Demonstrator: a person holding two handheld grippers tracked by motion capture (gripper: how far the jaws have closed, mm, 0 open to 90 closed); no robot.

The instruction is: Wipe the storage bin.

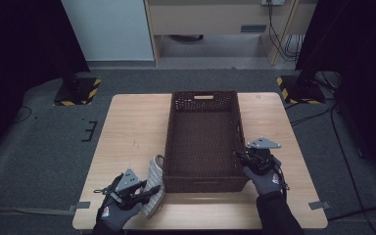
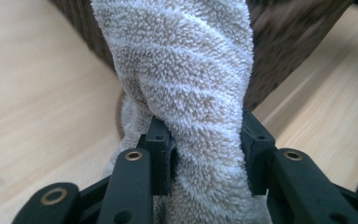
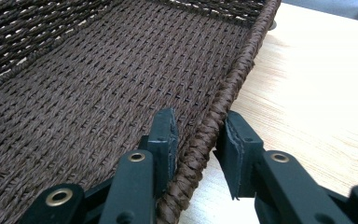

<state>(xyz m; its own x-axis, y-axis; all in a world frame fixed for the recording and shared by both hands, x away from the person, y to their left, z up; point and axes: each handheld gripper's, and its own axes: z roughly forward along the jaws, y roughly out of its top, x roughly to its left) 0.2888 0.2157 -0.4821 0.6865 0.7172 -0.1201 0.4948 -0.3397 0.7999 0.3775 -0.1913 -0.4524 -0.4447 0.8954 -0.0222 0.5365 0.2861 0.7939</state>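
Observation:
A rolled grey-beige striped towel [image 1: 154, 178] lies on the wooden table [image 1: 132, 127] just off the near left corner of a dark brown woven basket [image 1: 203, 95]. My left gripper [image 1: 149, 191] is shut on the towel; in the left gripper view the fluffy towel [image 2: 186, 70] bulges between the two pads of that gripper [image 2: 207, 149]. My right gripper [image 1: 245, 155] sits at the basket's right wall near the front. In the right gripper view this gripper [image 3: 198, 140] straddles the braided rim [image 3: 242, 65], one jaw inside and one outside, pads pressed on it.
The basket's inside is bare. Two black stands with yellow-and-black striped bases [image 1: 78, 90] [image 1: 301, 88] rest on the grey floor past the table's far corners. Cables [image 1: 342, 142] trail on the floor at the right. Bare tabletop lies left and right of the basket.

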